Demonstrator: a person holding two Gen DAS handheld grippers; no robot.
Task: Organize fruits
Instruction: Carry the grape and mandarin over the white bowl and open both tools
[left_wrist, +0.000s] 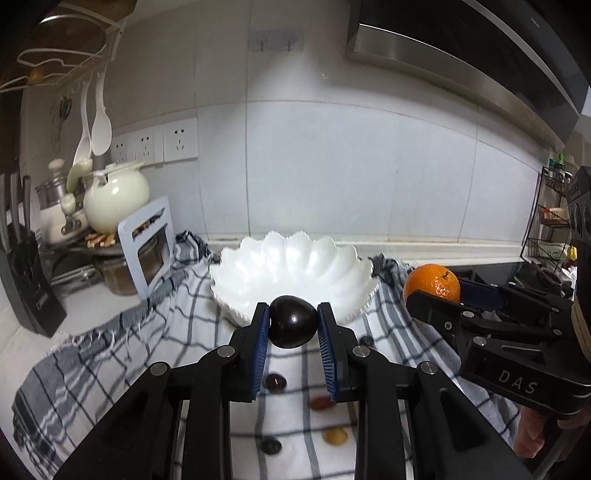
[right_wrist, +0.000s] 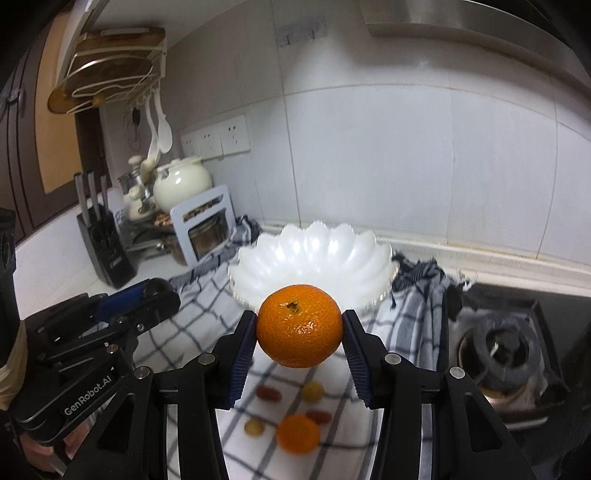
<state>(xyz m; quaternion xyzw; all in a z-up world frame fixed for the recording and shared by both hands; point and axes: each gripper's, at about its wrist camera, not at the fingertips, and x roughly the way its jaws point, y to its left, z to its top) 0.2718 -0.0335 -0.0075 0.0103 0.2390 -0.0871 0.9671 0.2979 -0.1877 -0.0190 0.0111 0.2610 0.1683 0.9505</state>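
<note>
My left gripper (left_wrist: 293, 322) is shut on a dark plum (left_wrist: 293, 322), held in the air just in front of the white scalloped bowl (left_wrist: 295, 266). My right gripper (right_wrist: 300, 326) is shut on an orange mandarin (right_wrist: 299, 325), also lifted before the bowl (right_wrist: 314, 254). From the left wrist view the right gripper (left_wrist: 443, 291) appears at the right with the mandarin (left_wrist: 431, 283). In the right wrist view the left gripper (right_wrist: 155, 291) shows at the left. Below, on the checked cloth (right_wrist: 207, 306), lie a second mandarin (right_wrist: 297, 432) and several small fruits (right_wrist: 269, 393).
At the back left stand a knife block (right_wrist: 107, 247), a cream teapot (right_wrist: 183, 181) and a jar behind a light-blue frame (right_wrist: 205, 229). A gas burner (right_wrist: 506, 354) sits to the right of the cloth. The tiled wall rises behind the bowl, with a range hood overhead.
</note>
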